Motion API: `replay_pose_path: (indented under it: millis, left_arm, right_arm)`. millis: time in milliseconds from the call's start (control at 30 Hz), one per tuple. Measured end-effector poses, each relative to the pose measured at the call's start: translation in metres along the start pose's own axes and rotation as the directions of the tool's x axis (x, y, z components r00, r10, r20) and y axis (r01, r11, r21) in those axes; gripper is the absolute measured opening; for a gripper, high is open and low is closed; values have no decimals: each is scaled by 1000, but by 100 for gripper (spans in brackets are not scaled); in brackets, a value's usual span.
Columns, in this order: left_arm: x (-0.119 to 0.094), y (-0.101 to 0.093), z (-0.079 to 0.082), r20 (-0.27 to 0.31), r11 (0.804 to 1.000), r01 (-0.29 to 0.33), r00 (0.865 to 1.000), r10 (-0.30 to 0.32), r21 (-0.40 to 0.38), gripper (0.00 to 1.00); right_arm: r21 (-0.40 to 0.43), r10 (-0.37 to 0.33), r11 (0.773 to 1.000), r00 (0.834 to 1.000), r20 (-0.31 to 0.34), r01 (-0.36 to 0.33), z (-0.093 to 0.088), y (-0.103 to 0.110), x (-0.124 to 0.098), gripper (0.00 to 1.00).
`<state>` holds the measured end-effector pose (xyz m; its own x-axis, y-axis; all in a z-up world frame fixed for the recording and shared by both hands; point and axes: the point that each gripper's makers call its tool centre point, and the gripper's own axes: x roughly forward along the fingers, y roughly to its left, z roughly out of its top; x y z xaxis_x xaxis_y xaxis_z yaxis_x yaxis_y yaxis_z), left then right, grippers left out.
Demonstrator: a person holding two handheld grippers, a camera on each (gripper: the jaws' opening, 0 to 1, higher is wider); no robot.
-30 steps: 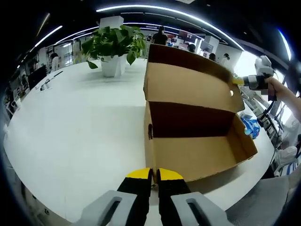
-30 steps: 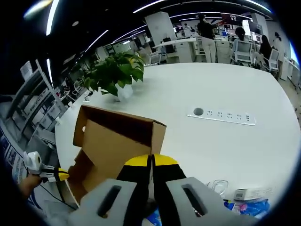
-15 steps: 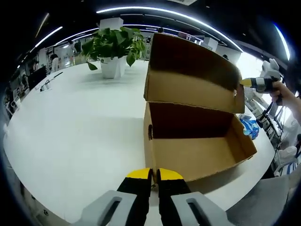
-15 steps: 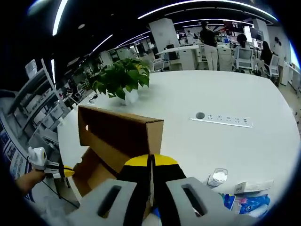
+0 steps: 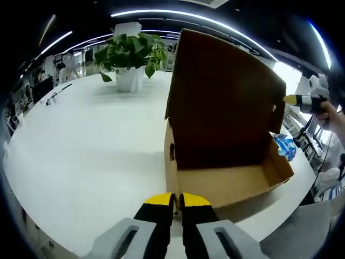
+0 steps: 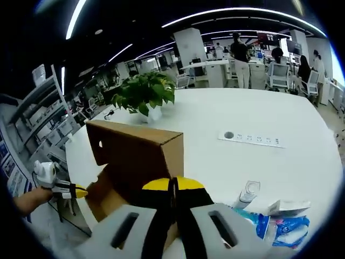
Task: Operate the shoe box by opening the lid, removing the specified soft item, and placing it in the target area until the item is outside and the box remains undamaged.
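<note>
Here is the cardboard shoe box (image 5: 226,172), plain brown corrugated board with matte faces and crisp folded edges, sitting on a smooth, glossy white round table (image 5: 81,151). In the left gripper view it sits just past the jaws toward 1 o'clock, and its lid (image 5: 223,91) stands up nearly vertical, the dark inner face turned toward the camera. A small round hole (image 5: 172,152) is punched in the near end wall. The visible floor of the box is bare tan board; I cannot tell whether anything soft lies in the shaded back.

The left gripper (image 5: 176,200), yellow-tipped over black with grey housings, has its 2 jaws pressed together on nothing, hanging just short of the box's near corner.

In the right gripper view, the box (image 6: 137,162) sits at 10 o'clock from the jaws, the lid's top edge a flat brown strip. The right gripper (image 6: 173,185) has its 2 yellow tips together right against the lid's edge; whether board is pinched between them I cannot tell.

Over at 4 o'clock in that view lie a crinkly blue plastic packet (image 6: 280,229), a small white carton (image 6: 288,207) and a clear plastic bottle (image 6: 245,194). A white power strip (image 6: 250,139) is set flush into the tabletop at 2 o'clock, and a leafy green plant in a white pot (image 6: 145,97) stands at 11 o'clock.
</note>
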<state>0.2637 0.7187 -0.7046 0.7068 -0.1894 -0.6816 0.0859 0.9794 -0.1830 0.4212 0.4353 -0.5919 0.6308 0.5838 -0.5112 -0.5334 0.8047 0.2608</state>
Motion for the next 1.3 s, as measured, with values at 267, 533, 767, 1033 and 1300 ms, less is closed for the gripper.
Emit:
replay_pose_path:
  millis: [267, 533, 767, 1033, 1300]
  left_arm:
    - [1, 0, 1, 1, 1000, 9, 1000, -9, 10, 5]
    - [2, -1, 2, 1, 1000, 8, 1000, -8, 26, 7]
    - [-3, -5, 13, 35, 999, 15, 999, -17, 36, 13]
    - [-20, -3, 41, 103, 998, 4, 995, -12, 69, 16]
    - [-38, -5, 76, 175, 993, 1, 984, -21, 116, 19]
  right_arm:
    - [18, -12, 1000, 999, 33, 12, -8, 7, -10, 1]
    - [-17, -31, 999, 998, 52, 32, -18, 15, -19, 1]
    - [-6, -34, 999, 997, 63, 34, -27, 19, -25, 1]
    - [-21, -40, 999, 997, 67, 42, -37, 25, -31, 2]
    - [-55, -40, 998, 997, 65, 44, -47, 29, -35, 3]
